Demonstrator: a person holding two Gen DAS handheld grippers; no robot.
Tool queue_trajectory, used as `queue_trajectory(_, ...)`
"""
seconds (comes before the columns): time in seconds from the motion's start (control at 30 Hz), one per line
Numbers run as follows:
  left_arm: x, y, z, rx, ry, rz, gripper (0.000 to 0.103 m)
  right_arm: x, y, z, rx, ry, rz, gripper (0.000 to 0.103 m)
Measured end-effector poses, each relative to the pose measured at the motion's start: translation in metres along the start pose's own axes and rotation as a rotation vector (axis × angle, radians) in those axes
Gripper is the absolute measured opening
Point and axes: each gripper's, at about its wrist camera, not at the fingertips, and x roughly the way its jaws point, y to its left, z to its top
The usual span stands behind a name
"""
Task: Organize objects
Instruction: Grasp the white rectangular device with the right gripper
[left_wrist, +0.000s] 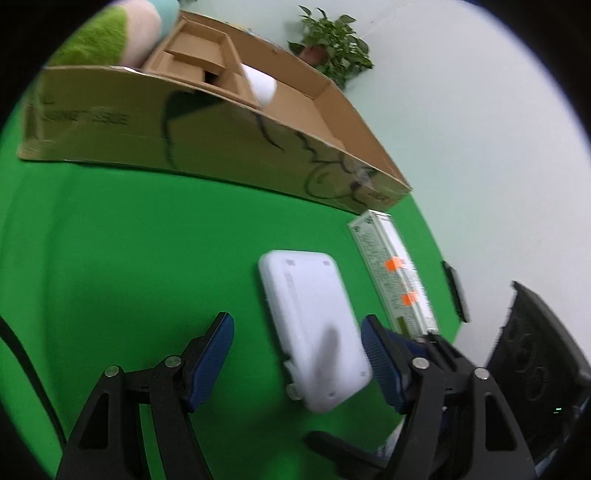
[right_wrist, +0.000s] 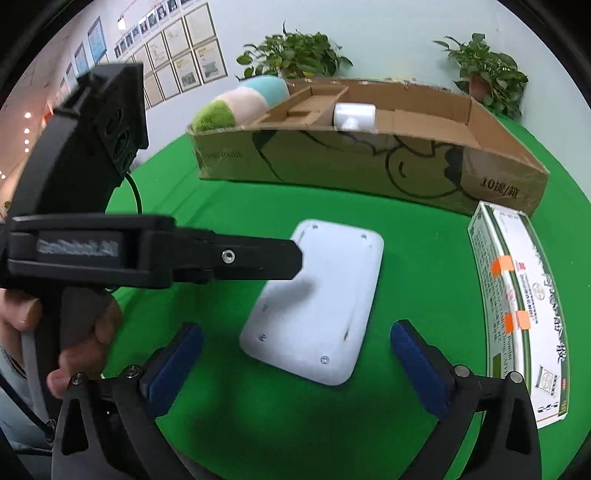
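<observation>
A white flat rounded device (left_wrist: 314, 325) lies face down on the green table; it also shows in the right wrist view (right_wrist: 317, 302). My left gripper (left_wrist: 297, 354) is open, its right blue pad beside the device's edge. My right gripper (right_wrist: 295, 369) is open, just short of the device's near end. The left gripper's black body (right_wrist: 155, 254) reaches in from the left over the device's far corner. A white and green medicine box (right_wrist: 517, 310) lies to the right, also in the left wrist view (left_wrist: 395, 269). A long open cardboard box (right_wrist: 369, 162) stands behind.
The cardboard box (left_wrist: 207, 125) holds a white roll (right_wrist: 354, 116) and a cardboard insert (right_wrist: 306, 107). A plush pillow (right_wrist: 236, 103) leans at its left end. Potted plants (right_wrist: 487, 74) stand at the back wall. The table edge (left_wrist: 439, 258) runs close on the right.
</observation>
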Motion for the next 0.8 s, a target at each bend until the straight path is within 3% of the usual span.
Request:
queue_trajectory(0.03,0.003,0.0,0.002,-0.012,0.003,-0.018,0.069,0.002,-0.002,0.0,0.007,0.003,-0.003,0.102)
queue_trajectory(0.17,0.013,0.002,0.007,-0.05,0.024,-0.043,0.05,0.006,-0.007,0.006,0.033,-0.01,-0.015,0.099)
queue_trajectory(0.3,0.018,-0.001,0.007,-0.034,0.033,-0.005,0.031,0.011,-0.011,0.011,0.041,0.006,-0.038,0.086)
queue_trajectory(0.43,0.017,-0.001,0.005,-0.038,0.031,-0.001,0.031,0.013,-0.008,0.012,0.037,0.011,-0.034,0.076)
queue_trajectory(0.8,0.006,-0.017,0.002,-0.014,-0.008,0.022,0.024,0.0,-0.002,0.01,0.063,-0.006,-0.093,0.068)
